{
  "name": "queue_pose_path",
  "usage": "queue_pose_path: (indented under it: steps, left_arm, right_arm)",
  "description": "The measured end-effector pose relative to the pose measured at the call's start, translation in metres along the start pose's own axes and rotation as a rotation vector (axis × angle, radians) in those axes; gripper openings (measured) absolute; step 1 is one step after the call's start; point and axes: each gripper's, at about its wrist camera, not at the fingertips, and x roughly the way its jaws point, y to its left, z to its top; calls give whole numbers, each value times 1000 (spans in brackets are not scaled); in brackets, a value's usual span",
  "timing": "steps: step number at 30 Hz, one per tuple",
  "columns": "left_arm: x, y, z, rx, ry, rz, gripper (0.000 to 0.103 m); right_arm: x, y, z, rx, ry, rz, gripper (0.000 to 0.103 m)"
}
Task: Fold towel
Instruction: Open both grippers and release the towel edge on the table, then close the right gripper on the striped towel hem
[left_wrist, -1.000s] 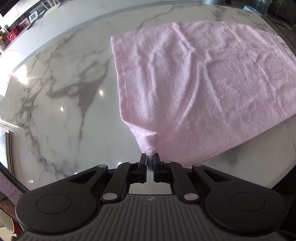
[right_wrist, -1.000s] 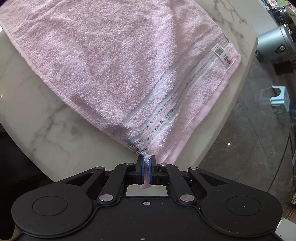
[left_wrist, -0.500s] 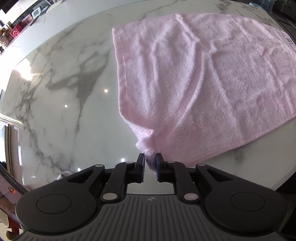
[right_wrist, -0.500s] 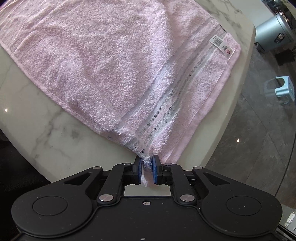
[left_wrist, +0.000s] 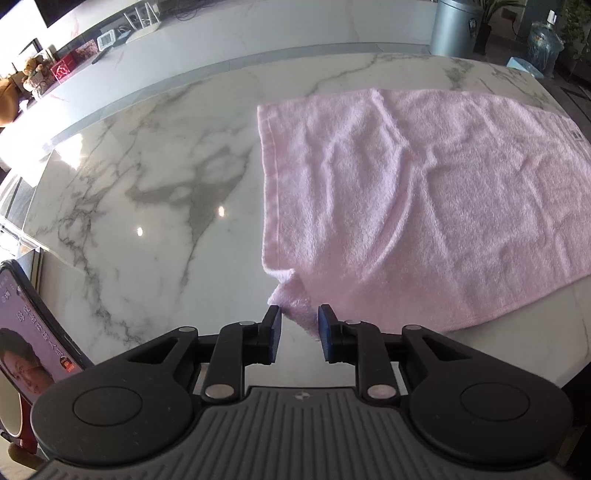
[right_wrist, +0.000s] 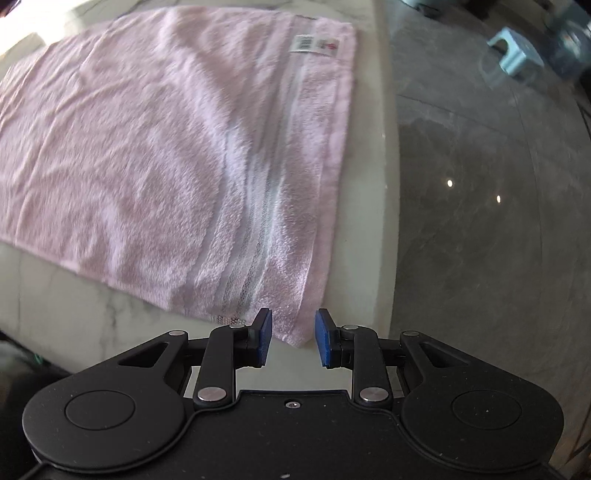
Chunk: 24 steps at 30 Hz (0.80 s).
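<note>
You have a pale pink towel with a band of white and grey woven stripes near 1 end and a white label at its corner, lying on a white marble table veined in grey. Your grippers are black with blue pads.

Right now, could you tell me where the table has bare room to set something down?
The marble table is bare left of the pink towel. The towel fills the right side to the table's edge, leaving a narrow strip along its near hem.
</note>
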Motion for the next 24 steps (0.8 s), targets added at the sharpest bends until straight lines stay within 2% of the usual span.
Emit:
queue_pose_path:
  steps: [5, 11, 21, 24]
  left_arm:
    - [-11, 4, 1, -3, -22, 6, 29]
    - [-2, 3, 1, -1, -10, 21, 31]
    - [35, -18, -10, 16, 33, -60, 29]
    - [43, -21, -14, 16, 44, -61, 28]
  right_arm:
    - [13, -11, -11, 166, -5, 23, 24]
    - [27, -20, -13, 275, -17, 49, 25]
    - [33, -8, -14, 290, -19, 40, 24]
    - [36, -3, -16, 291, -23, 21, 18]
